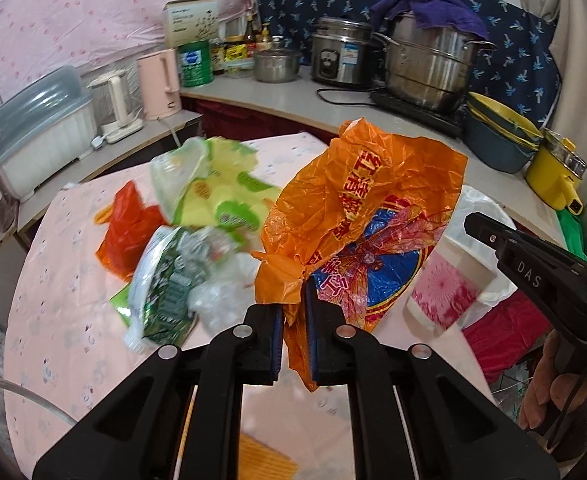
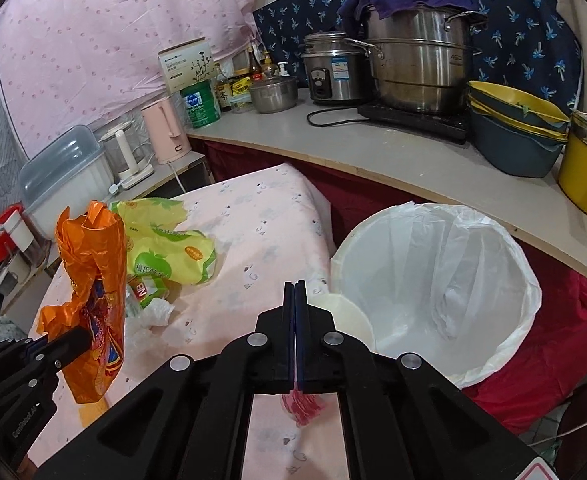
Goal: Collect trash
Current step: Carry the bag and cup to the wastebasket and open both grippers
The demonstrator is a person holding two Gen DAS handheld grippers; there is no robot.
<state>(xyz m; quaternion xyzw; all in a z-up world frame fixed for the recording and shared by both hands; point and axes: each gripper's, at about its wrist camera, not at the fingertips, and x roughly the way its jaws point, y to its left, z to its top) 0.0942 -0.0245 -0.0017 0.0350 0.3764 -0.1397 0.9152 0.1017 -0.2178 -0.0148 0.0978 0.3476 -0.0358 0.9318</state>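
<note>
- At the centre of your left wrist view, your left claw is clenched on the lower corner of an orange plastic bag, which hangs lifted above the pink table.
- That bag is thin, crinkly film: almost weightless, floppy and slick. A pinch on a bunched fold, as you have now, looks safer than a grip on a single flat layer, which could slide out.
- Low in the right wrist view, your right claw is pressed tight on the rim of a paper cup with a pink pattern; the same cup shows at the right of the left view, beside the claw that carries it.
- The cup is light and easily crushed; the rim is the stiffest place to hold, though the wall may buckle under a hard squeeze.
- To the right of that claw stands the bin, lined with a white bag and open at the top, just beside the table edge.
- More rubbish lies on the table at left of centre: a green and yellow wrapper, a red bag, a green printed packet and crumpled clear film. All look soft and light; take each by a gathered edge.
- Both loads seem ready to go over the bin.
</note>
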